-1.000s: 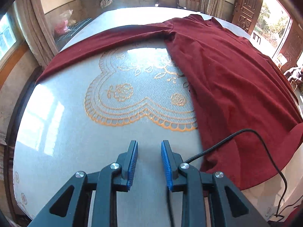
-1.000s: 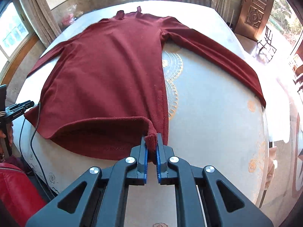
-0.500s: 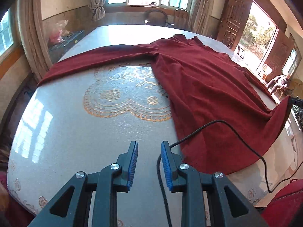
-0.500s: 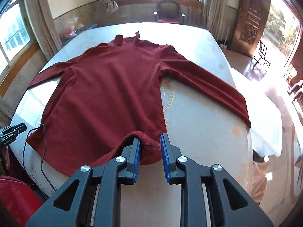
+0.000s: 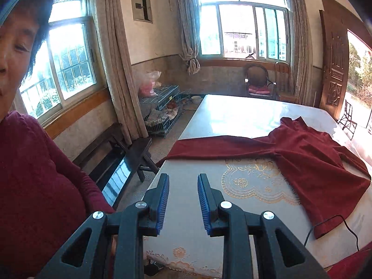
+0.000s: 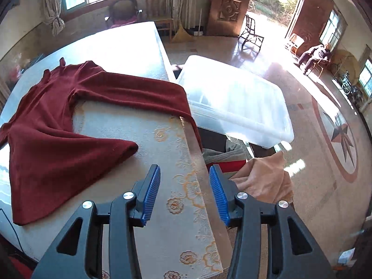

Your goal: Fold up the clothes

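Garment: a dark red long-sleeved top (image 6: 58,125) lies on the table (image 6: 162,209), spread toward its far and left part, neckline toward the far end.
Right sleeve: runs across to the table's right edge, and its cuff (image 6: 193,125) hangs over that edge, beside the clear plastic storage box (image 6: 244,107) that stands alongside.
Left sleeve: stretched out to the table's left edge, as the left wrist view shows (image 5: 209,146).
Hem: the near right hem corner (image 6: 130,148) lies rolled over on itself, a rounded lump and not a flat edge; the body shows soft creases.
Step in hand: by my reading, the laying-out is done and folding proper has not begun; no fold is yet made.
Right gripper (image 6: 183,193): jaws opening, nothing between them, hovering over the table's right edge near the rolled hem corner.
Left gripper (image 5: 183,202): jaws a little apart, holding nothing, above the table's near left corner, clear of the cloth.
Next move: likely flatten the rolled corner, then take a sleeve and bring it across the body.
Beside the table: a heap of other clothes (image 6: 260,179) below the right edge.
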Available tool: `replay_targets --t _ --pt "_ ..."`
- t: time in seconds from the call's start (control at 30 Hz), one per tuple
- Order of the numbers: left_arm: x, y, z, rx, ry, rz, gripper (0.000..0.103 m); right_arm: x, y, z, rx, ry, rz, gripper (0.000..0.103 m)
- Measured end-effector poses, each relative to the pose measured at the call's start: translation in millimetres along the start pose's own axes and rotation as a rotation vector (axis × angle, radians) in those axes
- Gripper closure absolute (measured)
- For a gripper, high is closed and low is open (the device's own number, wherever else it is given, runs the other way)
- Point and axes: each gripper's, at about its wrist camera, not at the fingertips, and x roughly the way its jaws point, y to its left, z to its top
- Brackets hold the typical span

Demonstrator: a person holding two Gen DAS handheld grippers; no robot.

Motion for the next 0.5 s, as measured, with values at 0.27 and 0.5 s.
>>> replay_targets --t 0.27,0.5 --pt "86 -141 -29 0.095 0.165 -0.576 0.078 -10 149 -38 -0.324 0.007 0.377 0.055" --pt "148 -247 -80 0.336 0.365 -0.696 0.078 -7 261 -63 -0.492 0.008 0.455 0.055"
